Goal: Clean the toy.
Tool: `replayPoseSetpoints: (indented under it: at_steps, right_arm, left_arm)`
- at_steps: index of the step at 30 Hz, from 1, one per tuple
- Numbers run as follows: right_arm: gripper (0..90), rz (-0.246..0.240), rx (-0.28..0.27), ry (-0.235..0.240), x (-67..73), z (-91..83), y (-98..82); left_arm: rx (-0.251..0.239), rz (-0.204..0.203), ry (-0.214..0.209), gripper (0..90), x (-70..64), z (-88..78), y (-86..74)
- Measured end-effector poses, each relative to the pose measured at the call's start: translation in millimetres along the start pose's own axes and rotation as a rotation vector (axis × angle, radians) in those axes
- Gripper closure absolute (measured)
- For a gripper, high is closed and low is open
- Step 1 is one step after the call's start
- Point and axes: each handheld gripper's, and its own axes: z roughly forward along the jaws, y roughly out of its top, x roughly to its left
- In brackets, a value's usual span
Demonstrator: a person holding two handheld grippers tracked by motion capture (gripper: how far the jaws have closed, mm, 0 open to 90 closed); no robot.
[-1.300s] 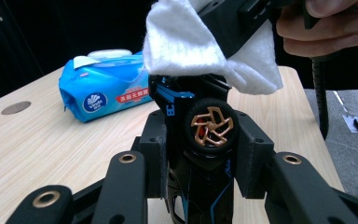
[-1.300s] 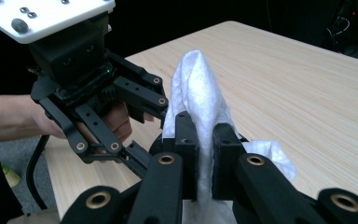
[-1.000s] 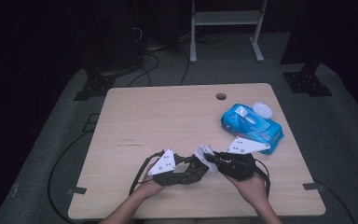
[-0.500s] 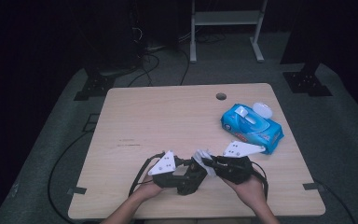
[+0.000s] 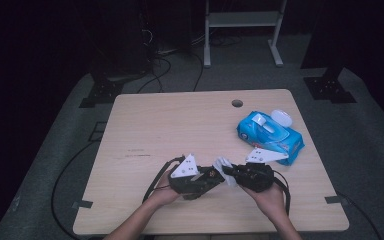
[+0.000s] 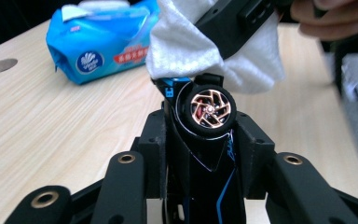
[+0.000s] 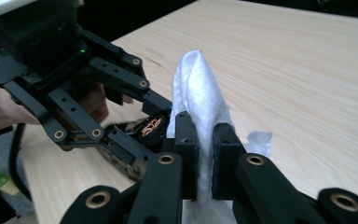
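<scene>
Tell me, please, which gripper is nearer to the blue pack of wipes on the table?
Right. The right gripper lies just in front of the blue pack of wipes, its grey plate close to the pack's near edge. The left gripper is farther off, beyond the right one.

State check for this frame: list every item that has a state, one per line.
Left hand-held gripper: shut on the toy car.
Right hand-held gripper: shut on the white wipe.
Toy car: held off the table, wheel facing the camera.
White wipe: bunched, pressed against the toy car.
Wipes pack: lying on the table, lid flipped open.
</scene>
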Motion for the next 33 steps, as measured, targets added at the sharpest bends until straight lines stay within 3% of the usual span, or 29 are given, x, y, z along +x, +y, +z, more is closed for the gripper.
replayPoseSetpoints:
  at_steps: [3,6,9,13,18,26,33]
  right_arm:
    - [83.3,0.027,0.006,-0.024,-10.8,1.5,-5.8]
    - [83.3,0.052,0.013,-0.043,-20.2,3.3,-11.0]
    - [83.2,0.068,0.019,-0.057,-26.6,5.7,-14.9]
    - [83.2,0.08,0.026,-0.072,-31.7,8.2,-18.3]
    - [83.2,0.109,0.012,-0.082,-40.4,4.0,-21.4]
    - [83.1,0.131,0.012,-0.083,-45.1,-1.2,-23.9]
    - [83.0,0.13,0.015,-0.085,-44.0,-3.5,-25.3]
  left_arm:
    - [0.058,0.005,-0.005,61.6,7.3,9.6,3.4]
    - [0.147,0.069,0.019,61.7,11.7,18.8,10.8]
    - [0.209,0.102,0.042,61.6,16.6,29.6,17.3]
    - [0.272,0.133,0.049,61.5,23.0,47.2,25.5]
    - [0.352,0.144,0.042,61.3,26.9,65.8,30.6]
    - [0.365,0.121,0.009,53.8,16.0,62.6,33.3]
    - [0.315,0.111,0.01,49.6,7.6,55.5,27.7]
